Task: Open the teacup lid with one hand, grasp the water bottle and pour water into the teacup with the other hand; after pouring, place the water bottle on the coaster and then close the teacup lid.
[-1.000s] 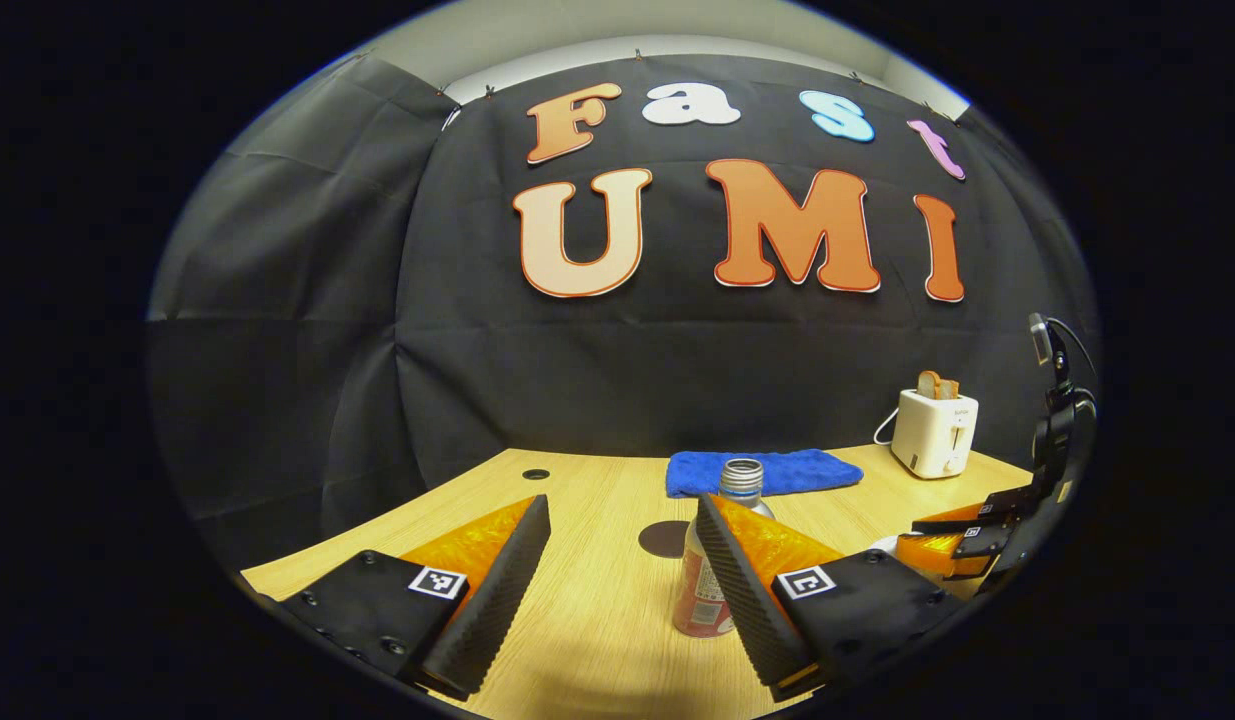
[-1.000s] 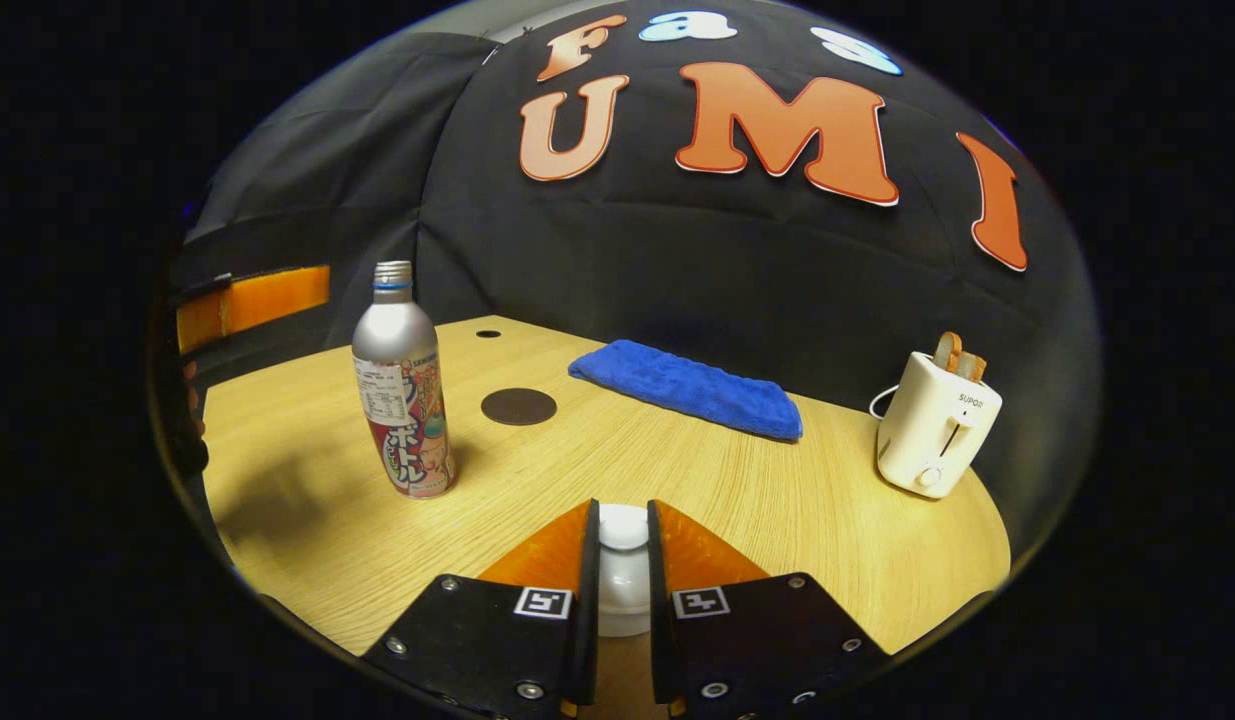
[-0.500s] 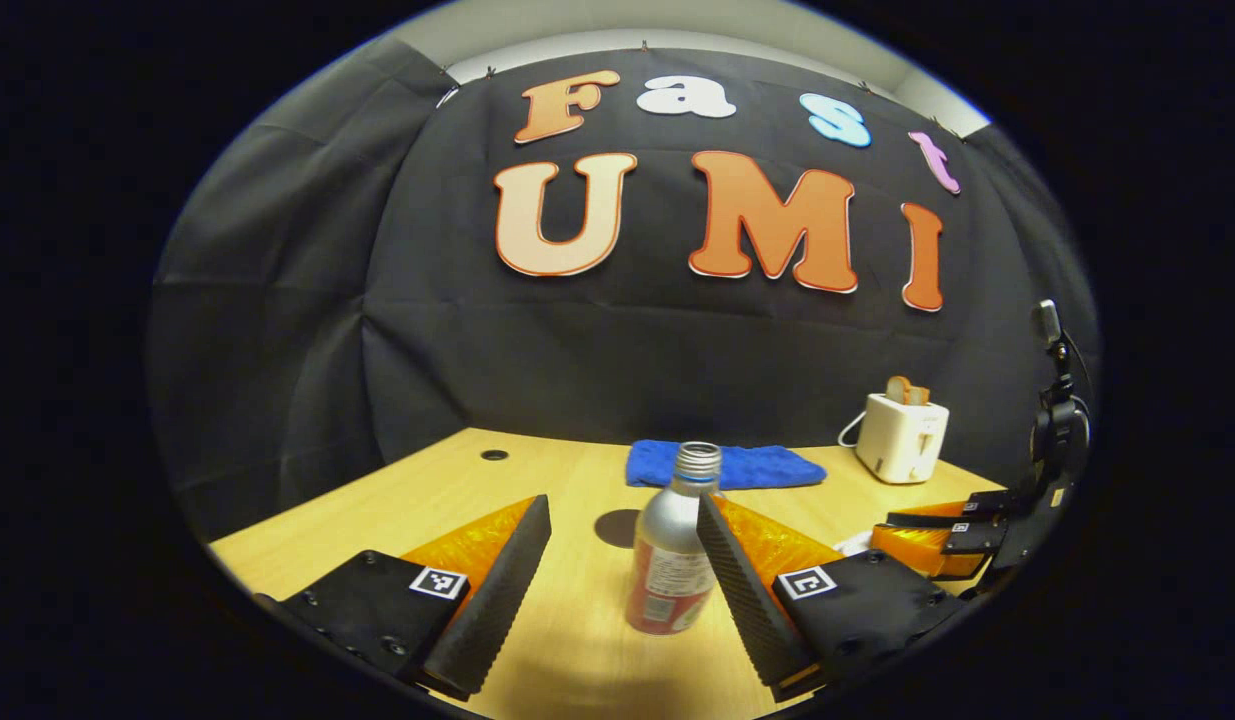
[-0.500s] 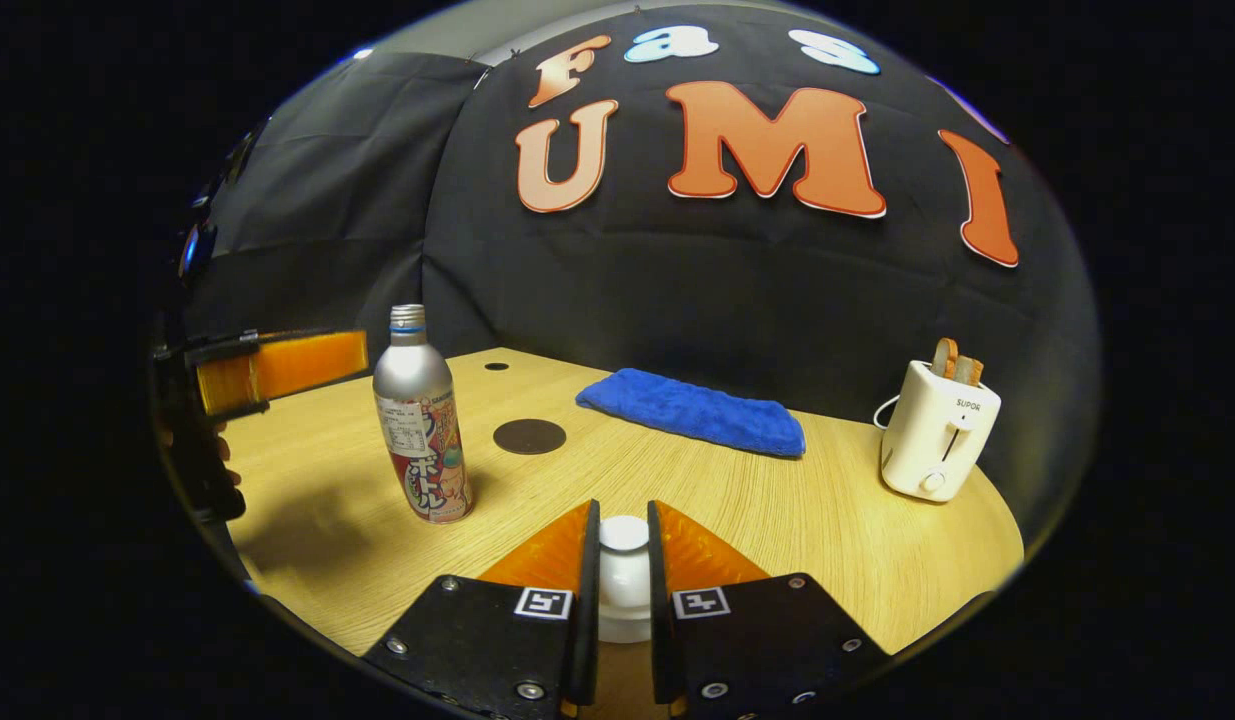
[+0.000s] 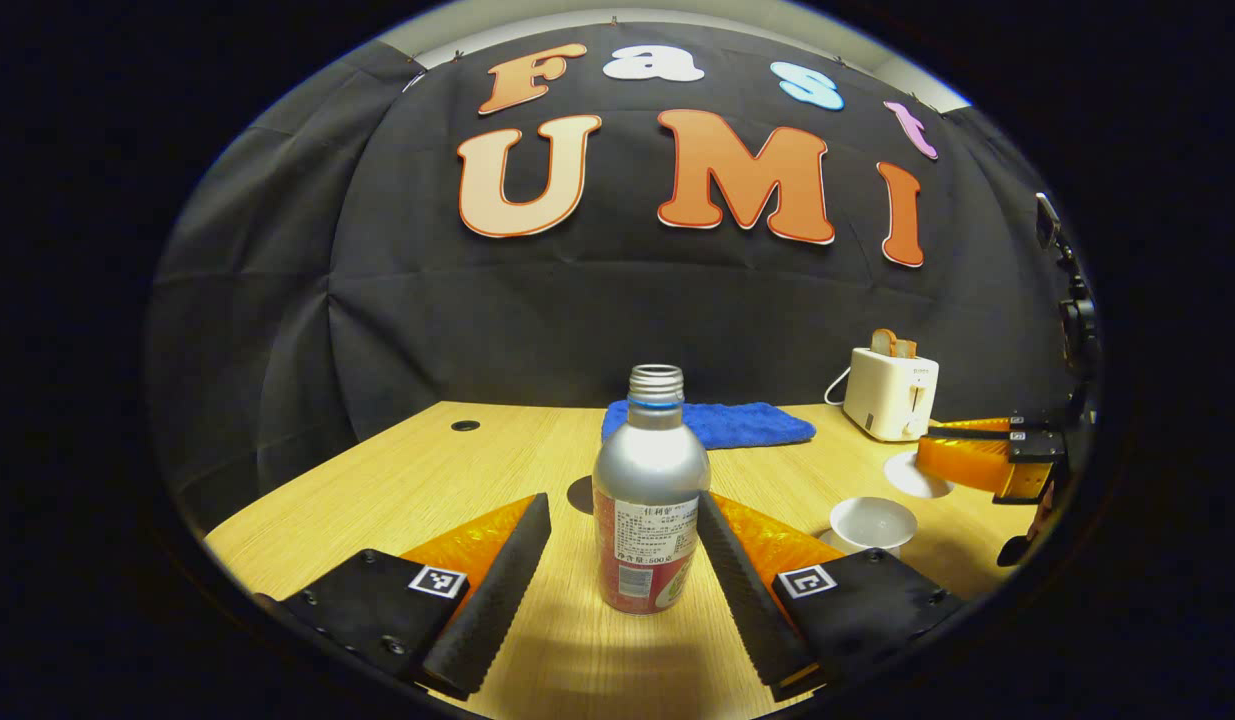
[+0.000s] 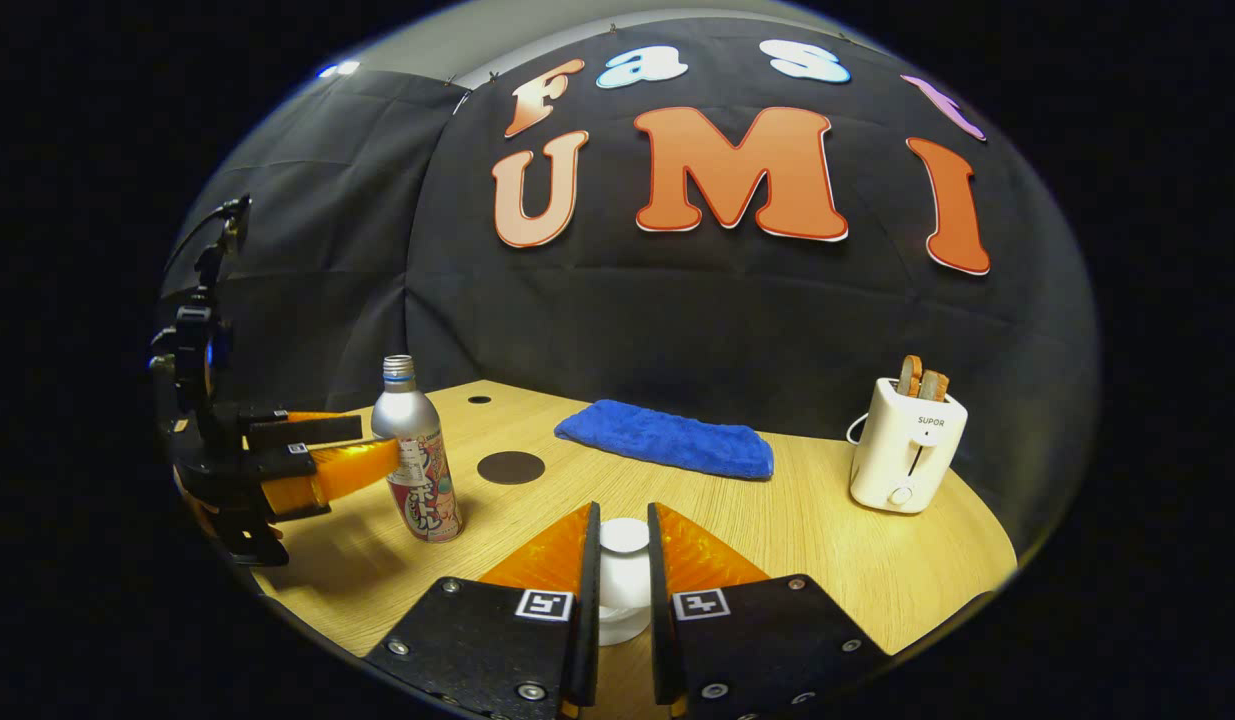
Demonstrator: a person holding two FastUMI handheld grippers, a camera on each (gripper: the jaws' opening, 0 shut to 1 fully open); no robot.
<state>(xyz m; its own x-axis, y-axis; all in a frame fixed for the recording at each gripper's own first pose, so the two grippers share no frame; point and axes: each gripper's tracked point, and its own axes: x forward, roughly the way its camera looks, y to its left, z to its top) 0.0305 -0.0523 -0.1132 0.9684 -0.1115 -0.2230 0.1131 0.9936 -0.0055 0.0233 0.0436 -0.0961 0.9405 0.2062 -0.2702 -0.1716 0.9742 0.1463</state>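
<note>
Wood-grain table [image 5: 397,480] carries a white toaster [image 6: 905,445] holding toast, then the uncapped metal water bottle [image 5: 649,490] standing between the spread left gripper [image 5: 622,545], the lidless white teacup [image 5: 870,523], and the round lid [image 6: 624,580] pinched by the right gripper [image 6: 623,560].

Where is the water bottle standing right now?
In the left gripper view, the water bottle stands upright on the table, between the left gripper's open jaws, with the dark coaster just behind it.

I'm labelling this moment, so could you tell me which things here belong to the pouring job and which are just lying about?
Job:
- water bottle
- teacup
- teacup lid, held by the right gripper
- coaster
- left gripper, open around the bottle

Lying about:
- blue cloth
- toaster
</note>
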